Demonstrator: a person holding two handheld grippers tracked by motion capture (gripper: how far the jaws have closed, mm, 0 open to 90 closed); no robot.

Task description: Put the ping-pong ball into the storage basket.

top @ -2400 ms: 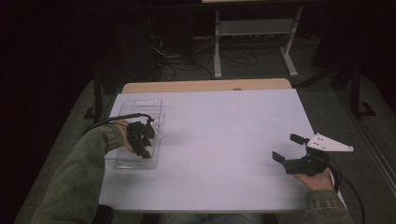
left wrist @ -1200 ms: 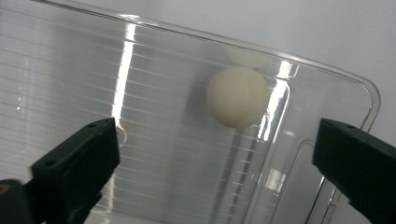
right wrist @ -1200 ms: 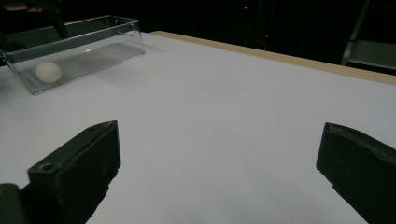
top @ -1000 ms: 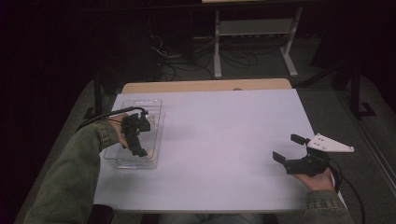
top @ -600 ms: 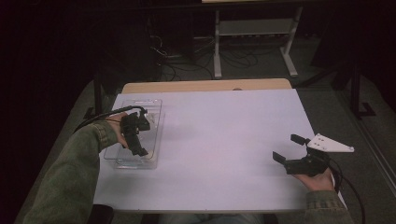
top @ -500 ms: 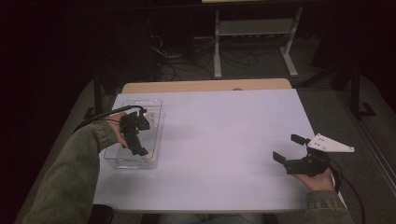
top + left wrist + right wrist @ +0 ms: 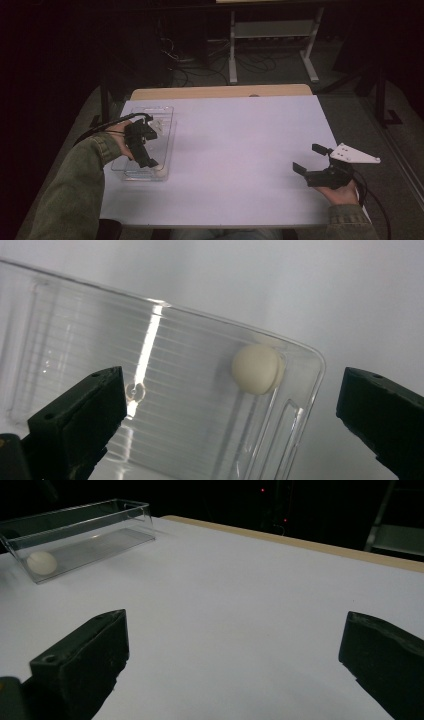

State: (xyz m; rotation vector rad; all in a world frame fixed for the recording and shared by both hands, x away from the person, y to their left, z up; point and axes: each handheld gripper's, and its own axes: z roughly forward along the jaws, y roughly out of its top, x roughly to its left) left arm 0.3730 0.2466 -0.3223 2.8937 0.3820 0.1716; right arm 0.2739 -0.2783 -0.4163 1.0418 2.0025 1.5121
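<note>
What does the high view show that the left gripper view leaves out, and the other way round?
High view alone: the whole white table, both forearms, the left gripper hanging over the clear tray, the right gripper open above bare table near the right edge, and a metal stand on the floor beyond.

Left gripper view alone: a close look down into the tray, its ribbed floor, and the ball lying in a rounded corner between wide-open jaws.

Shared: the tray, the ball as a pale spot at the tray's near end, and the white table.
</note>
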